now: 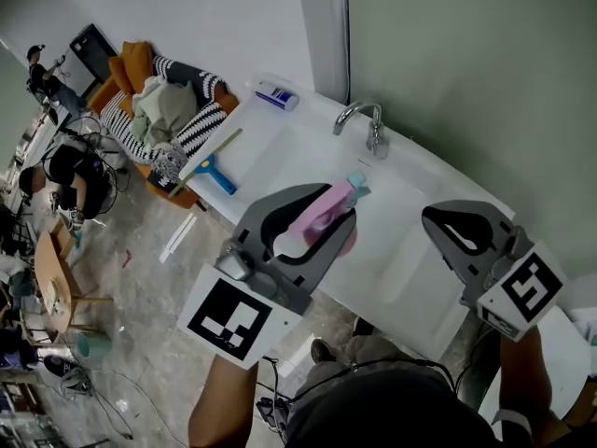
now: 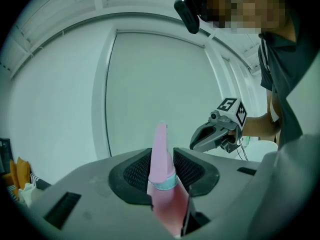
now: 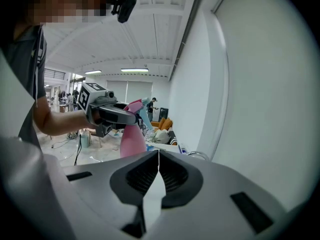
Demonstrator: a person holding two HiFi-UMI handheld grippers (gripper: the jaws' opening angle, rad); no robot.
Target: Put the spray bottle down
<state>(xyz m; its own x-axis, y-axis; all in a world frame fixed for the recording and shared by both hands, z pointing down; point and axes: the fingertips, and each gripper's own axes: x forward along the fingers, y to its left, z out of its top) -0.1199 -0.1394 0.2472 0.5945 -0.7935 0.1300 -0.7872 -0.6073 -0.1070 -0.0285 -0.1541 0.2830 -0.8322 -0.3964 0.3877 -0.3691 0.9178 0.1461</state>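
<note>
At far left, an orange armchair (image 1: 140, 73) is heaped with striped cloth, and a blue-handled squeegee (image 1: 216, 170) lies flat on the smooth white bench (image 1: 244, 133). The left tongs (image 1: 322, 220) are clenched on the bottle (image 1: 328, 209), which is held in the air above the bench's moulded basin (image 1: 308, 152), touching nothing else. In the left gripper view, the tongs (image 2: 162, 170) press their black, ribbed pads (image 2: 137, 173) against either side of the bottle (image 2: 161, 151), just at the pale blue collar where the glossy, translucent pink body narrows to a slim opaque pink head. In the head view the bottle leans, its head up and away from the person. A curved chrome tap (image 1: 360, 118) stands at the basin's far edge. At right, the right tongs (image 1: 446, 224) are closed and empty, well apart from the bottle; in the right gripper view (image 3: 158, 165) their ribbed black pads meet at the tips with nothing between them.
</note>
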